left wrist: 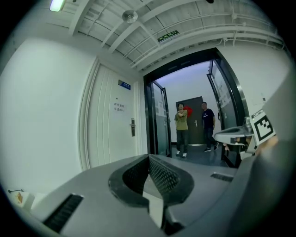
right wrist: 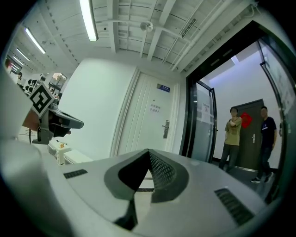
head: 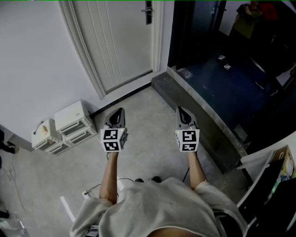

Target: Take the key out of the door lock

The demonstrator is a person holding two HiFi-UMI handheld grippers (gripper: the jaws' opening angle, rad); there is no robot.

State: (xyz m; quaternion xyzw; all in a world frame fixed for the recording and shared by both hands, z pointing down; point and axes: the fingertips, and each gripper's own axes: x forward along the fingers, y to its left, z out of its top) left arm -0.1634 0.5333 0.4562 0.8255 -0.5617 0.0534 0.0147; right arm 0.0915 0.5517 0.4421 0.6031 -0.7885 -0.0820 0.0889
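A white door (head: 121,37) stands closed at the far end of the floor, with a dark lock plate and handle (head: 148,11) near its right edge. The lock (left wrist: 132,127) also shows in the left gripper view, and the lock (right wrist: 165,129) in the right gripper view. At this distance I cannot make out a key. My left gripper (head: 120,111) and right gripper (head: 181,110) are held side by side, well short of the door and pointing toward it. Both are shut with nothing between the jaws: left gripper (left wrist: 149,158), right gripper (right wrist: 148,152).
Right of the door is an open dark doorway (head: 217,69) behind a raised stone threshold (head: 194,104). Two people (left wrist: 192,127) stand far down the corridor beyond it. Low white boxes (head: 69,127) sit against the left wall. Cables (head: 99,187) lie on the floor near my feet.
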